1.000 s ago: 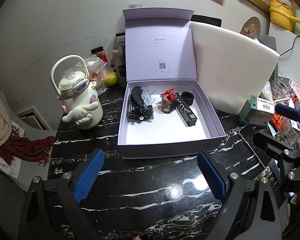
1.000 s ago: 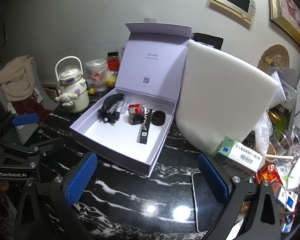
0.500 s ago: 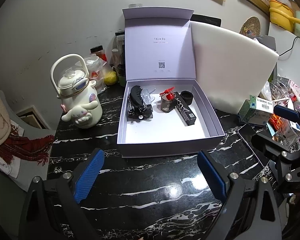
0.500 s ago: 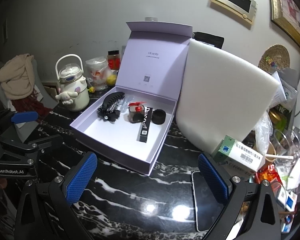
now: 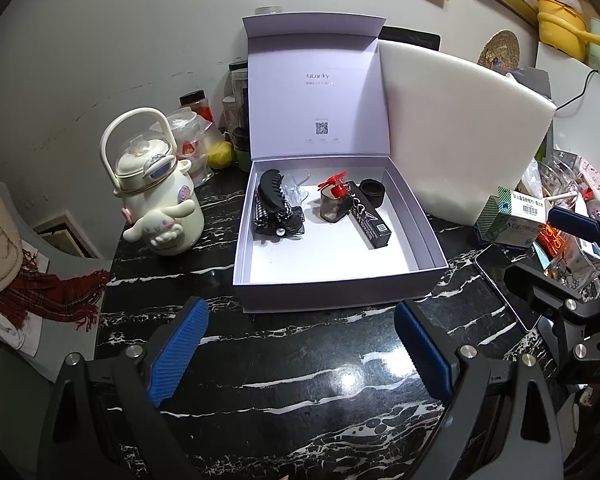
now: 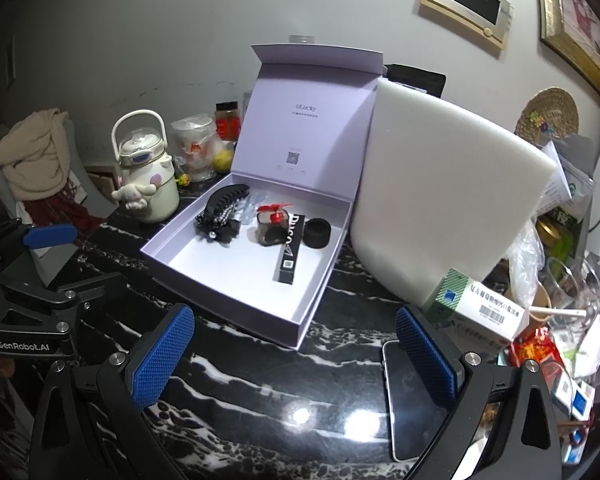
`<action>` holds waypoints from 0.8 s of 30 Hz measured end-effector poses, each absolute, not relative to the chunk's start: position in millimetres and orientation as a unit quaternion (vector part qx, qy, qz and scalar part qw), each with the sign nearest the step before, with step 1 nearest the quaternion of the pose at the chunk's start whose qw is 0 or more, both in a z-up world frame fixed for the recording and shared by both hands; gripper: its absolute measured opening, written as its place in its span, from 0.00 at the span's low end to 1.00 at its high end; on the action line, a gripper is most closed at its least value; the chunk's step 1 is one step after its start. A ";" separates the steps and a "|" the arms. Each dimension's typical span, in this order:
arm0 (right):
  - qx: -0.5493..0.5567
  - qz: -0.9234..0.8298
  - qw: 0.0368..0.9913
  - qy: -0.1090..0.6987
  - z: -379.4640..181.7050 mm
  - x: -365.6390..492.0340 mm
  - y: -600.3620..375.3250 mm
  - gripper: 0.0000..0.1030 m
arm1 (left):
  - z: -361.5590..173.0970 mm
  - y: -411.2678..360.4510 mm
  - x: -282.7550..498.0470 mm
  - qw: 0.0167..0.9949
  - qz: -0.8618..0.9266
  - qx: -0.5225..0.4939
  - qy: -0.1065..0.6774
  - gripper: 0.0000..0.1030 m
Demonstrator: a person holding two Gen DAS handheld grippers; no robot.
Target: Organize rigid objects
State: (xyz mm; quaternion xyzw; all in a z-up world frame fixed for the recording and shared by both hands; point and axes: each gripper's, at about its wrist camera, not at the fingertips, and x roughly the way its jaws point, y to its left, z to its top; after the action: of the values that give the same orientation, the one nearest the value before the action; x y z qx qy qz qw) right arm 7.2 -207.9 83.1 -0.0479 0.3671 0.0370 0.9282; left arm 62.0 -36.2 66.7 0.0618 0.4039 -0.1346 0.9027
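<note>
We hold the left gripper point(image 5: 300, 354) and the right gripper point(image 6: 296, 354) released and empty above the desk's point(image 5: 284, 396) front edge. The lavender box point(image 5: 424, 216) sits lid-up mid-desk; along its back wall lie the hair claw point(image 5: 274, 200), fan bottle point(image 5: 334, 200), black carton point(image 5: 370, 220) and black ring point(image 5: 372, 191).
</note>
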 end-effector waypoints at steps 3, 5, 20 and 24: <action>-0.048 0.036 0.928 0.367 83.3 6.8 -208.0 0.99 | 66.7 -35.4 62.4 0.903 -0.134 0.063 0.404 0.93; -0.049 0.035 0.928 0.368 83.5 6.8 -208.1 0.99 | 66.6 -35.0 62.7 0.902 -0.134 0.063 0.405 0.93; -0.053 0.033 0.926 0.372 78.7 6.9 -210.2 0.99 | 66.6 -37.1 60.7 0.901 -0.133 0.069 0.406 0.93; -0.055 0.033 0.926 0.373 78.0 6.0 -209.4 0.99 | 68.1 -36.2 59.4 0.902 -0.131 0.070 0.405 0.93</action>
State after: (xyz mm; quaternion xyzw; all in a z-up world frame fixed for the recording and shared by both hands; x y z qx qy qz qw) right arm 6.0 -209.4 78.0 -0.0547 0.3728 0.0334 0.9257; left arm 59.4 -36.2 68.1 0.0701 0.4053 -0.1308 0.9021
